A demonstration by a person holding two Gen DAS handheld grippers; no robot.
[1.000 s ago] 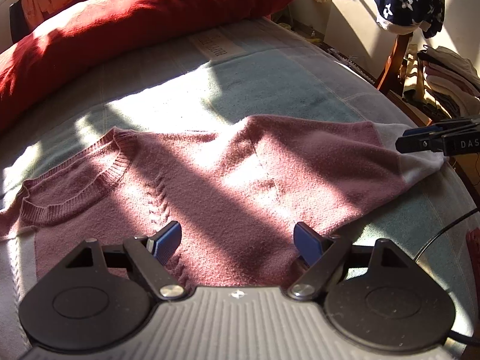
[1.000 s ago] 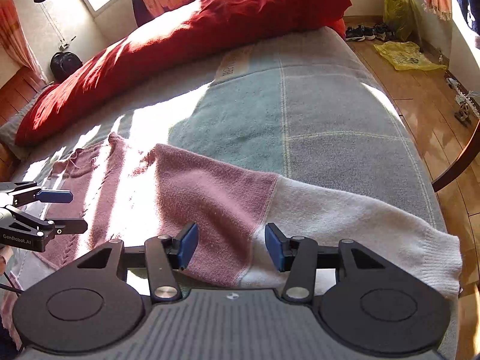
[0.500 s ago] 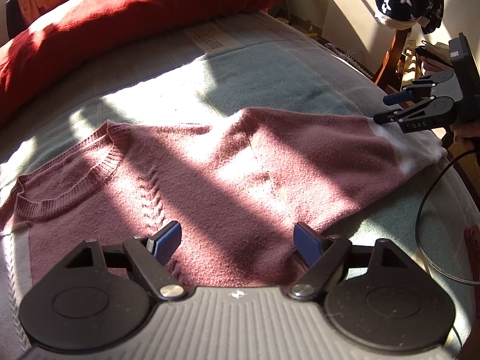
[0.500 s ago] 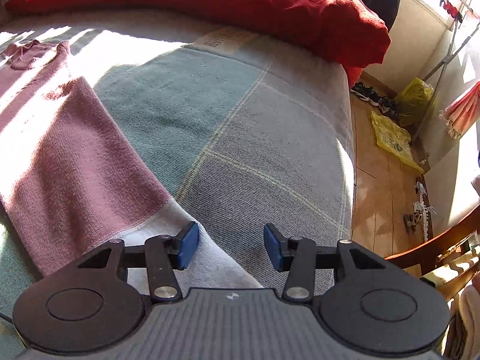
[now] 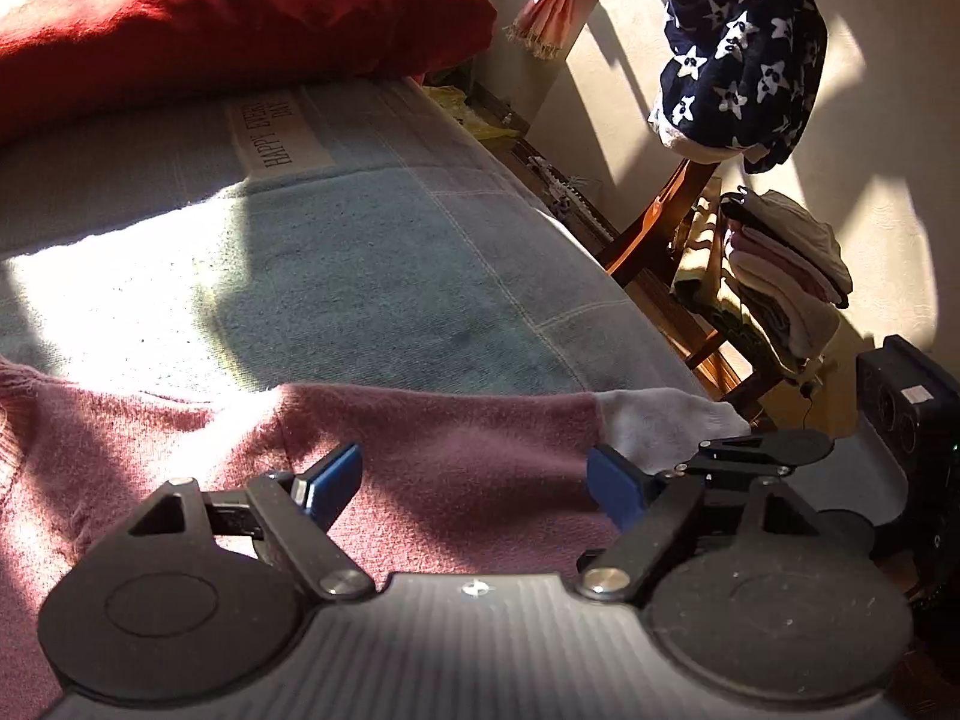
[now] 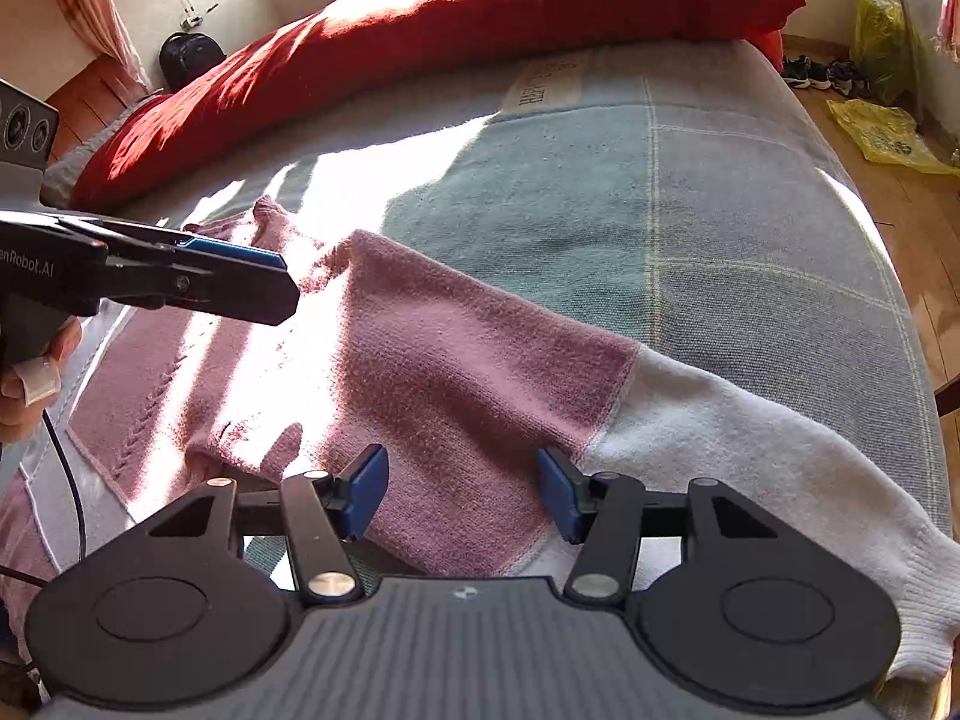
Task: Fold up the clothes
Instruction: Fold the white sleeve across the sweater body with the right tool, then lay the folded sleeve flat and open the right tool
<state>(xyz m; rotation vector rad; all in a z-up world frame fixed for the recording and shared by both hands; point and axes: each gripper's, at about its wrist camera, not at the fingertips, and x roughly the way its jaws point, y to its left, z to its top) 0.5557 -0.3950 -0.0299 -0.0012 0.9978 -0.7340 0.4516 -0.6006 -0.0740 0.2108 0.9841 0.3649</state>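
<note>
The right gripper (image 6: 461,492) has swung back over the sleeve since half a second ago, its jaws opening astride the pink-to-white seam without pinching it. The left gripper (image 5: 474,483) has slid along toward the sleeve, jaws wide and holding nothing. One sweater (image 6: 456,372), a soft pink knit with a white ribbed cuff and a cable line down the body, lies flat on the bed (image 6: 750,210). One plump red duvet (image 6: 480,18) lies bunched beyond; folded clothes (image 5: 786,276) sit stacked on a wooden chair (image 5: 660,222).
</note>
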